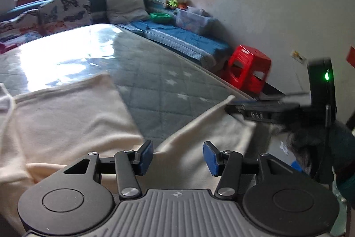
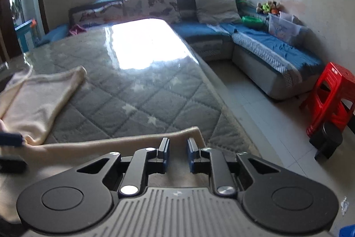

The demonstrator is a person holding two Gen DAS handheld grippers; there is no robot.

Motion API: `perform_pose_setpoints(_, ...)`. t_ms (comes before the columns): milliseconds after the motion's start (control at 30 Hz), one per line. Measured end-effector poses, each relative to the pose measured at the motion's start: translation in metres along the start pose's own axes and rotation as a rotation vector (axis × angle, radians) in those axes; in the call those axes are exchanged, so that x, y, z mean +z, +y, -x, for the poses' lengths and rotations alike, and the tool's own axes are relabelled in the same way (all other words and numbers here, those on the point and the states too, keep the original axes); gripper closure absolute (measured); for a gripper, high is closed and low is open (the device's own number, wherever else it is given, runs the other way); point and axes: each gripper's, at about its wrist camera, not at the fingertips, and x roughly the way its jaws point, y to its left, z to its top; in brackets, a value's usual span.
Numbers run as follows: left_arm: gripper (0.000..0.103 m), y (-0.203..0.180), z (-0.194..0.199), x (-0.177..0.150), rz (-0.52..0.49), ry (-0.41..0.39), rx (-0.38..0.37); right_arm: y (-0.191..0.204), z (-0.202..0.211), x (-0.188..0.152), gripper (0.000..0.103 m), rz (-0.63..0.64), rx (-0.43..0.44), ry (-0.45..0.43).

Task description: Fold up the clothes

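Cream garment (image 1: pixel 73 117) lies spread on the grey quilted table (image 1: pixel 155 72) — near edge. Left gripper (image 1: pixel 178 158) hovers over the cloth, fingers wide apart, nothing between them. Right gripper (image 2: pixel 178 153) sits at a cloth strip's end — fingers slightly parted, gripping nothing. Red stool (image 2: pixel 330 94) stands well off.

Left claw (image 1: pixel 178 156) agape, right claw (image 2: pixel 178 153) seemingly ajar.

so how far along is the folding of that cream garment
Early on, by the look of it. Done: the cream garment is laid out on the quilted table cover, two ends spread apart. In hand: nothing clearly gripped; the left gripper is wide open over the cloth, the right gripper narrowly open at the near strip's end. Left: no neat fold shows yet, so the folding itself remains.
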Motion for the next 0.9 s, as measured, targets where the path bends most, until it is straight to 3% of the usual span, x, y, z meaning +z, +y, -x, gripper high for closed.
perform_pose_setpoints(133,0.044,0.025,0.015,0.003,0.064,-0.031,0.092,0.009,0.003,0.011,0.086,0.012,0.034,0.001)
perform_pose_setpoints(233,0.036,0.046,0.024,0.005,0.115,-0.048,0.179,0.028,0.006,0.026,0.086,0.075,0.095,-0.013)
perform_pose_setpoints(500,0.025,0.096,0.056,-0.002,0.233,-0.113,0.409,0.105,0.0,0.075,0.086,0.259,0.296,-0.018)
perform_pose_setpoints(733,0.025,0.111,0.064,-0.009,0.25,-0.119,0.405,0.187,-0.012,0.128,0.086,0.396,0.46,-0.012)
perform_pose_setpoints(900,0.038,0.112,0.056,-0.012,0.239,-0.119,0.351,0.241,-0.035,0.159,0.086,0.476,0.512,0.015)
